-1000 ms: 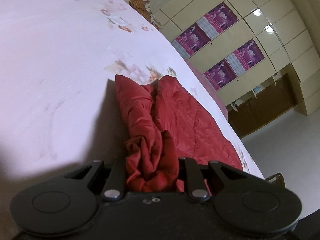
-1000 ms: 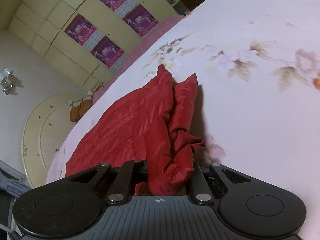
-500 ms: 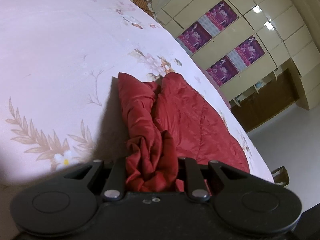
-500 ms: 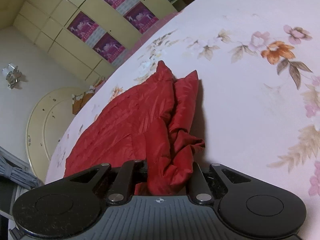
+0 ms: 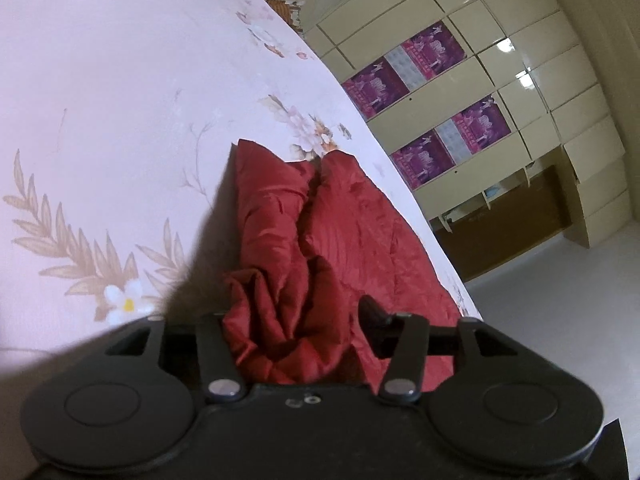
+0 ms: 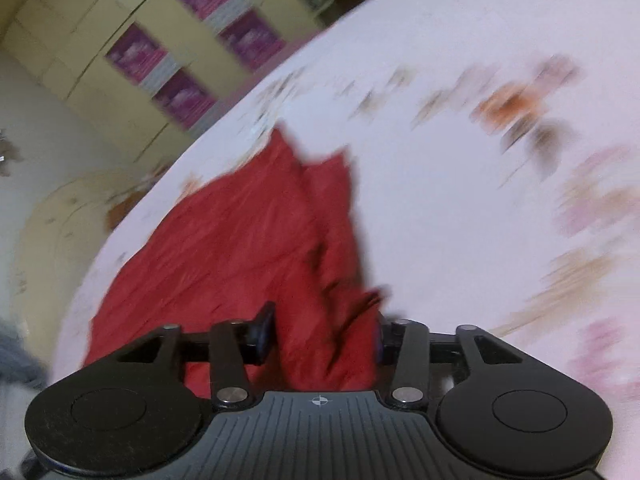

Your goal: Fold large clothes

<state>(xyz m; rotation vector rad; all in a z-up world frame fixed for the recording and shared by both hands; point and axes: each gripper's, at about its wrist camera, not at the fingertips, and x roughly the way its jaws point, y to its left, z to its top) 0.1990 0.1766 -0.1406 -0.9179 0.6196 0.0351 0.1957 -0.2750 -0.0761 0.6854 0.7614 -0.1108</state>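
While the red quilted garment (image 5: 352, 240) lies spread on the bed (image 5: 100, 100), over a pale pink sheet printed with flowers and leaves, one bunched end of it rises between the fingers of each pair of tongs. Left wrist view: the left tongs (image 5: 296, 320) have just been opening, and their jaws now stand apart; the gathered cloth sits against the left-hand finger, while the right-hand fingertip (image 5: 374, 314) stands clear of the fold, with a gap showing beside it. No pinch is evident there. Right wrist view, heavily blurred: the right tongs (image 6: 320, 336) have likewise just been opening; a ridge of the same red cloth (image 6: 240, 240) stands between the two pads, the left pad (image 6: 264, 330) visibly off the fabric, the right pad close against it, contact not determinable through the blur. From both tongs the garment runs away along the bed toward two pointed corners at its far end. Cream wardrobe doors (image 5: 500, 80) carrying purple posters stand beyond the bed edge.
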